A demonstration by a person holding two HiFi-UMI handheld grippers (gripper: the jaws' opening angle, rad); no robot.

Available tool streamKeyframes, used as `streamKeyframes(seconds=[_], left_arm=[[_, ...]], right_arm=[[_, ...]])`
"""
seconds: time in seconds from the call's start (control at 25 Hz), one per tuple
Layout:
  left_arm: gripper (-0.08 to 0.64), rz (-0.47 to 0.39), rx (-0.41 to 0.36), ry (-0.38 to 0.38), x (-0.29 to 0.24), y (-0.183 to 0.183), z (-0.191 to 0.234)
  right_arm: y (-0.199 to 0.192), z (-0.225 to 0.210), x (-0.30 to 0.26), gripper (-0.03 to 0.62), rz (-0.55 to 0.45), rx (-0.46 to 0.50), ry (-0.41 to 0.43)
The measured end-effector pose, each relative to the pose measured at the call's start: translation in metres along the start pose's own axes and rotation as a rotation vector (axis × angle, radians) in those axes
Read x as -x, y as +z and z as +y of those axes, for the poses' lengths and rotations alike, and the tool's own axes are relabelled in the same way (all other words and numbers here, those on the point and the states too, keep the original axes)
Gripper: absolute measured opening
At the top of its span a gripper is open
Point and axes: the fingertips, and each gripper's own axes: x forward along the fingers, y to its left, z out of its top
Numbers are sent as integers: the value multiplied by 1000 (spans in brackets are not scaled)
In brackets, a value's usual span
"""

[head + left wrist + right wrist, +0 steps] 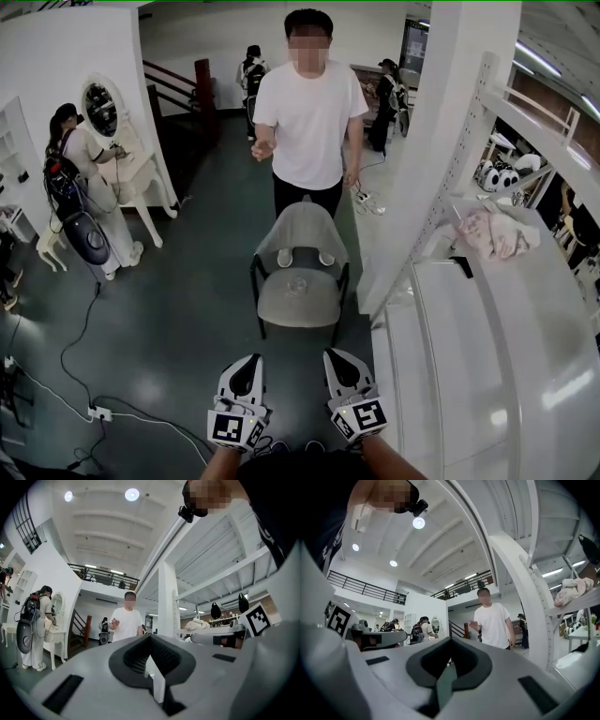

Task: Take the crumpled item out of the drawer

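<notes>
White left gripper (pixel 247 362), right gripper (pixel 337 358): parallel, forward, jaws together

A chair (pixel 300 281) stands mid-floor, a person (pixel 309 122) just behind it. Right of both, the crumpled cloth (pixel 495 234) lies at the shelf's (pixel 487 337) far end. The left tool (pixel 247 364) and right tool (pixel 339 364) sit side by side before the chair.

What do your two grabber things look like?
The left gripper and the right gripper are both pale grey, pointed shells with a black, ribbed patch in the middle. Each has a cube near the hand end, covered in black-and-white square markers.
</notes>
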Motion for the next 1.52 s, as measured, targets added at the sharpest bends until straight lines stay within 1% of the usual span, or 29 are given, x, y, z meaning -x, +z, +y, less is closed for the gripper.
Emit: streamKeyframes(seconds=[0.28, 0.52, 0.64, 0.96, 1.36, 1.52], left_arm=[[25, 21, 2, 5, 3, -4, 4], [25, 8, -2, 7, -2, -3, 9], [25, 17, -1, 3, -3, -5, 6], [25, 20, 4, -14, -2, -6, 2], [25, 18, -1, -18, -2, -5, 6], [25, 41, 4, -4, 5, -8, 8]], right_arm=[[-4, -8, 3, 25, 21, -21, -43], [0, -13, -3, 25, -3, -9, -43], [-2, -14, -1, 25, 0, -23, -49], [-2, -12, 3, 25, 2, -19, -58], [3, -9, 2, 25, -7, -17, -62], [-2, -10, 12, 25, 23, -6, -87]])
